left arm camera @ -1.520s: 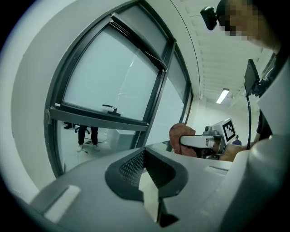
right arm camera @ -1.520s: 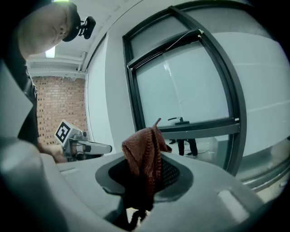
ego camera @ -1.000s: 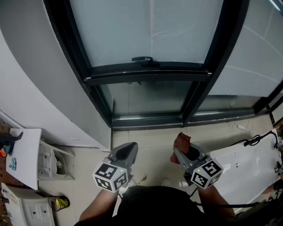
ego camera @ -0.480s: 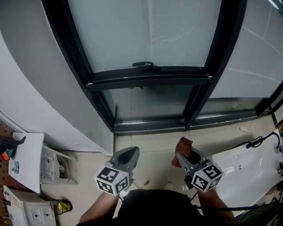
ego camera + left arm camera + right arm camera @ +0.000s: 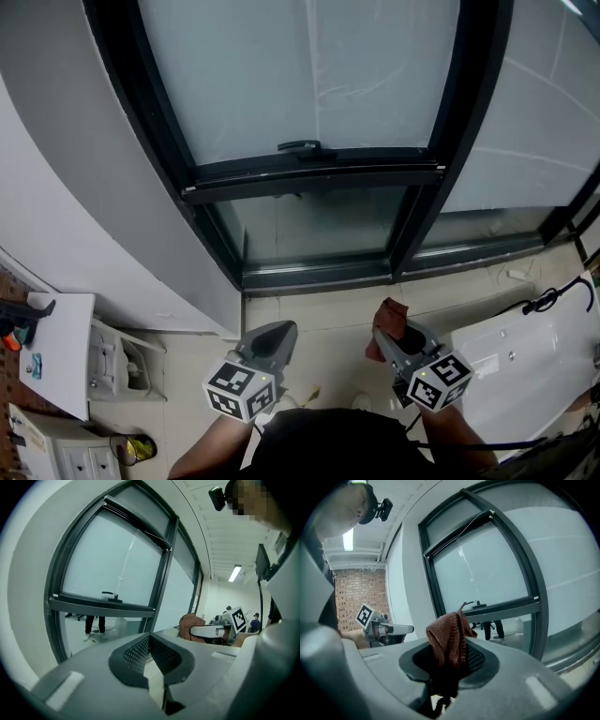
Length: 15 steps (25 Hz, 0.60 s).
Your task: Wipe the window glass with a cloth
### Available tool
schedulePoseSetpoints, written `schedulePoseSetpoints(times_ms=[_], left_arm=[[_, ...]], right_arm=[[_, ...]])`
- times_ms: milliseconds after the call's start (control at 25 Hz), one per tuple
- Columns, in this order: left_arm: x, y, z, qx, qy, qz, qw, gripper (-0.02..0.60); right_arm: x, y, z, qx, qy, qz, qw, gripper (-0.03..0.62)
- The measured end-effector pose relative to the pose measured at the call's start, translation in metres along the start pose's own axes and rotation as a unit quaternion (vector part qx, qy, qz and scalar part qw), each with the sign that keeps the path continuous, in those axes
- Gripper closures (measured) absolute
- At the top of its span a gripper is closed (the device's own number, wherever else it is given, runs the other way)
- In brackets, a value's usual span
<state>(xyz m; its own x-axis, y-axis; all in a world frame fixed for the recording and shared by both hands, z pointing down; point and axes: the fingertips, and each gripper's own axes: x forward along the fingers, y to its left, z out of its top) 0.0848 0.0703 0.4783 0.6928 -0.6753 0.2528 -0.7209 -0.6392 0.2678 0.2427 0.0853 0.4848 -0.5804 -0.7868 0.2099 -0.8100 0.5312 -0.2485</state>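
Cloth (image 5: 447, 634): bunched, pinched in right hand-held gripper (image 5: 449, 665), aimed at window glass (image 5: 309, 84) for wiping. Left hand-held gripper (image 5: 151, 658): closed, empty, spare.

Floor (image 5: 328, 319): pale tile, from window-frame base to bottom of view. On it, L to R: white-topped unit (image 5: 61, 352) at far L (sm. items on top, too small to ID); white boxy fixture (image 5: 122, 361) just beside it; yellowish obj. (image 5: 136, 448) nr bottom-L corner; sm. scrap (image 5: 310, 394) at centre; white tub (image 5: 525, 356) at R, black cable (image 5: 544, 300) over its rim.
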Motion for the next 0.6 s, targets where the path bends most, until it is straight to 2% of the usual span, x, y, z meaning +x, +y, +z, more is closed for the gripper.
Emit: schedulePoseSetpoints(times_ms=[600], left_arm=[[-0.0036,-0.0026,-0.0016,0.0,-0.002,-0.002,1.0,0.566]], right_arm=[[-0.0058,0.0023,0.0018,-0.008,0.001,-0.002,1.0,0.505]])
